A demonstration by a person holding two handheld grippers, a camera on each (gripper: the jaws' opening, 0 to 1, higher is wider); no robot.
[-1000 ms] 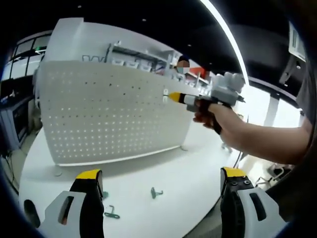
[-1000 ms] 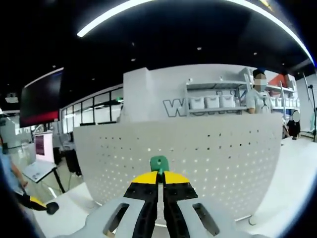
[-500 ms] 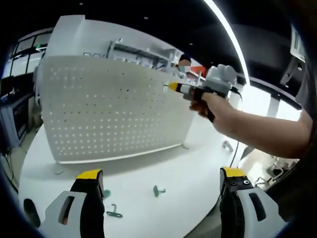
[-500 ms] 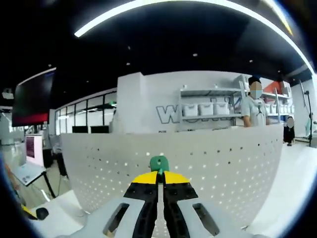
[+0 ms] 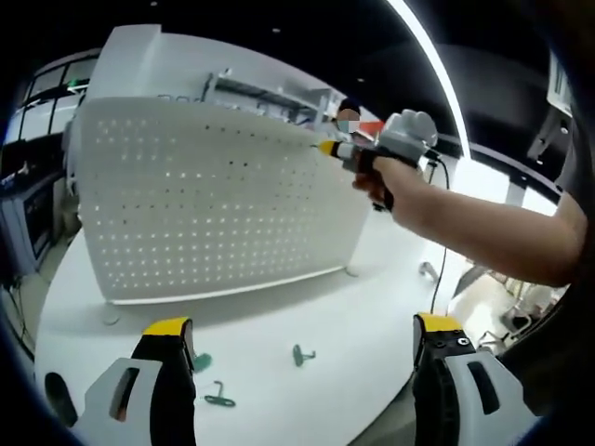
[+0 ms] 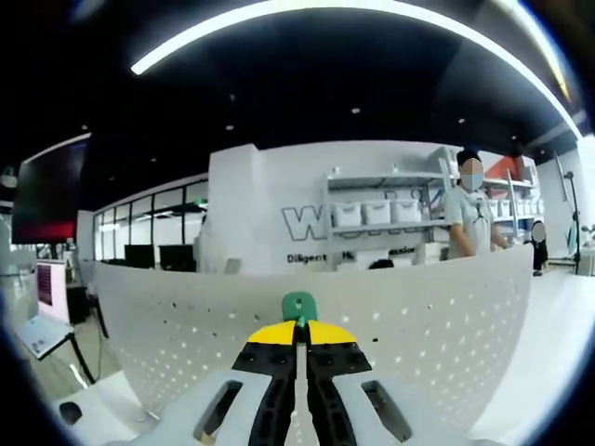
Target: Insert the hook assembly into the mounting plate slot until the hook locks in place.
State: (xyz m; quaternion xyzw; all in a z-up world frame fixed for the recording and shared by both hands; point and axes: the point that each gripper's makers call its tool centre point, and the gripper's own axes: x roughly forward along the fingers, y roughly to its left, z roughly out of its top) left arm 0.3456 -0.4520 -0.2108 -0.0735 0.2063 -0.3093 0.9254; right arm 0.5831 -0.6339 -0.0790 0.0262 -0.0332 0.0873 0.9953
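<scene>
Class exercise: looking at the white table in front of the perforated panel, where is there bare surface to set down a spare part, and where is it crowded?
Free: the table strip between the perforated panel's lower edge and the loose green hooks, and the stretch right of them toward the table's edge. Crowded: the near area by the left gripper, where hooks lie scattered.

Right tool [image 5: 327, 148] held at top edge of pegboard [image 5: 214, 209]; green hooks [image 5: 299, 354] lying on white bench [image 5: 363, 325]; left tool [image 5: 302, 339] spread wide.
</scene>
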